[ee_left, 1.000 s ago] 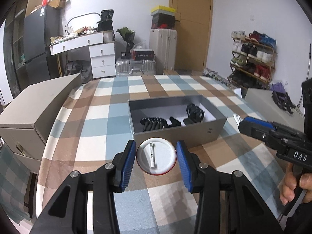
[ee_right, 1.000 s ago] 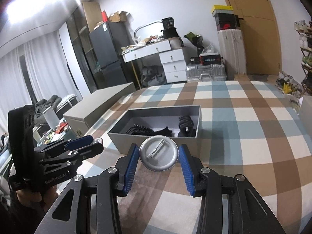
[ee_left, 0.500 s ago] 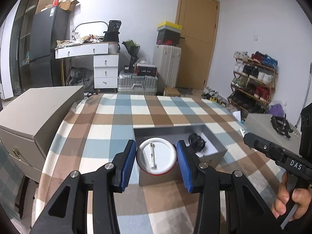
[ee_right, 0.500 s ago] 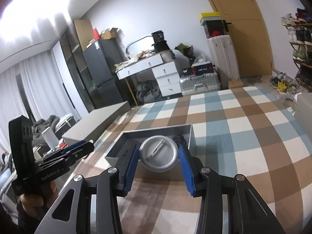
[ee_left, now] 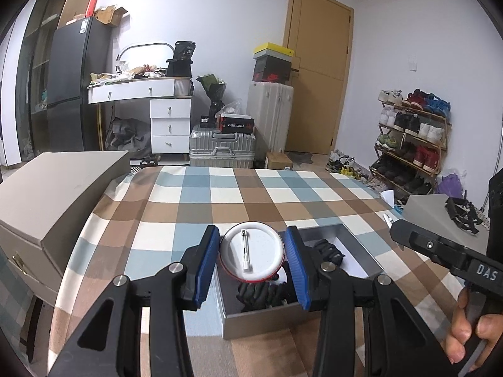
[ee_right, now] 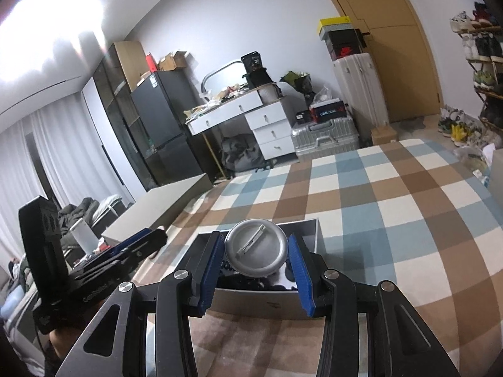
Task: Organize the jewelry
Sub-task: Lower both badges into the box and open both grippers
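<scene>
My left gripper (ee_left: 251, 259) is shut on a round pin badge (ee_left: 251, 253), white-backed with a red rim and a safety pin across it. The badge hangs over the open grey box (ee_left: 361, 245), which holds black hair clips (ee_left: 328, 249). My right gripper (ee_right: 256, 256) is shut on a silver pin badge (ee_right: 256, 251), pin side up, just above the same grey box (ee_right: 311, 229). In the left wrist view the right gripper (ee_left: 440, 249) comes in from the right, held by a hand (ee_left: 471, 330). The left gripper's tool (ee_right: 103, 267) shows at the left of the right wrist view.
The box sits on a blue, brown and white checked cloth (ee_left: 239, 194). A grey lid or case (ee_left: 56, 194) lies at the left edge, another grey surface (ee_left: 433, 210) with black clips at the right. Beyond are a white desk, suitcases, a door and a shoe rack.
Both grippers have moved forward and a little up with their badges, from in front of the grey box to over it. The box now sits lower in both views.
</scene>
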Tool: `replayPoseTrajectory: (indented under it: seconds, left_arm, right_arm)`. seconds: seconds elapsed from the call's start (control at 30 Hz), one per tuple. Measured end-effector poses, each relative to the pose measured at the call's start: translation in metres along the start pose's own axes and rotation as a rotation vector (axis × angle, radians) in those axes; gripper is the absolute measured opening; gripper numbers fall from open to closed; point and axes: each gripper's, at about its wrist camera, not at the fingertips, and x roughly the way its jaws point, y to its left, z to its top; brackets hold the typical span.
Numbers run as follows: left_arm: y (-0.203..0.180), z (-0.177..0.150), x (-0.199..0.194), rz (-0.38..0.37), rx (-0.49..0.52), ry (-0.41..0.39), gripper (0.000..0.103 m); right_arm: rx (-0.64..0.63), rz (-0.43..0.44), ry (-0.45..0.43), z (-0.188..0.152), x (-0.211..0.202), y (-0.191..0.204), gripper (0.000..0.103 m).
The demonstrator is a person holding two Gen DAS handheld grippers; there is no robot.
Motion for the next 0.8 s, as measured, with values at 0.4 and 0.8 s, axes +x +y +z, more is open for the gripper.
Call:
replayPoseTrajectory:
  seconds: [0.4, 0.8]
  left_arm:
    - [-0.007, 0.000, 0.026, -0.017, -0.008, 0.024, 0.037]
    - [-0.007, -0.010, 0.033, -0.033, -0.019, 0.065, 0.037]
  right_arm:
    - [0.004, 0.005, 0.031, 0.004, 0.023, 0.001, 0.042]
    - [0.032, -0.009, 0.083, -0.007, 0.035, -0.012, 0.042]
